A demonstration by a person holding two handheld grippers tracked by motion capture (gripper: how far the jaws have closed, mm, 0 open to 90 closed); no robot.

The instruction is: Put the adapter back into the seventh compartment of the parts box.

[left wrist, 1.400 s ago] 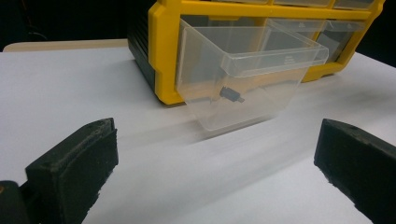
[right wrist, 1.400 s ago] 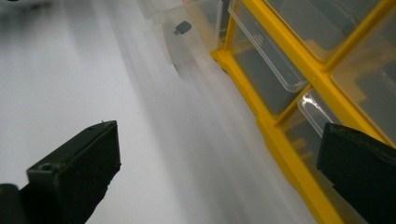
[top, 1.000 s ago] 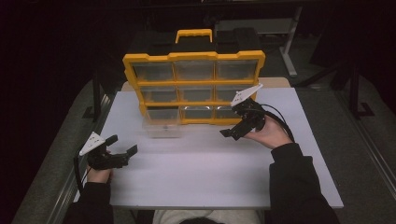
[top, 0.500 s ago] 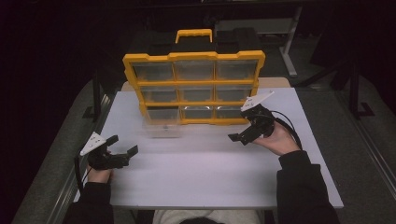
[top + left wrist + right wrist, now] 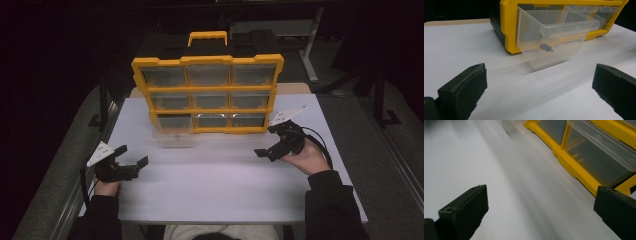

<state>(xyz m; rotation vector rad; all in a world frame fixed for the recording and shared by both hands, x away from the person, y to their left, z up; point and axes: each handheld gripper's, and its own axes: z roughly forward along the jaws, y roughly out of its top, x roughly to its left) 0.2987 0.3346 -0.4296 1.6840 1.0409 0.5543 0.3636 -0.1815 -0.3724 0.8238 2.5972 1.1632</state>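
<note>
A yellow organiser case (image 5: pixel 207 95) with clear drawers stands upright at the back of the white table (image 5: pixel 215 190). Its bottom-left clear drawer (image 5: pixel 173 135) (image 5: pixel 551 40) is pulled out onto the table, and a small black part (image 5: pixel 546 47) lies inside it. My left gripper (image 5: pixel 132 161) (image 5: pixel 539 92) rests open at the table's left, facing that drawer from a distance. My right gripper (image 5: pixel 270 145) (image 5: pixel 541 210) is open, empty, low over the table beside the case's bottom-right drawer (image 5: pixel 599 155).
The case has a yellow carry handle (image 5: pixel 207 36) on top. Dark floor and a metal frame (image 5: pixel 102 105) surround the table. A pale stand (image 5: pixel 305 45) sits behind at the right. Bare table surface lies between my two grippers.
My right gripper has drawn back from the case's lower right toward the person and to the right, staying open. My left gripper has not moved.
</note>
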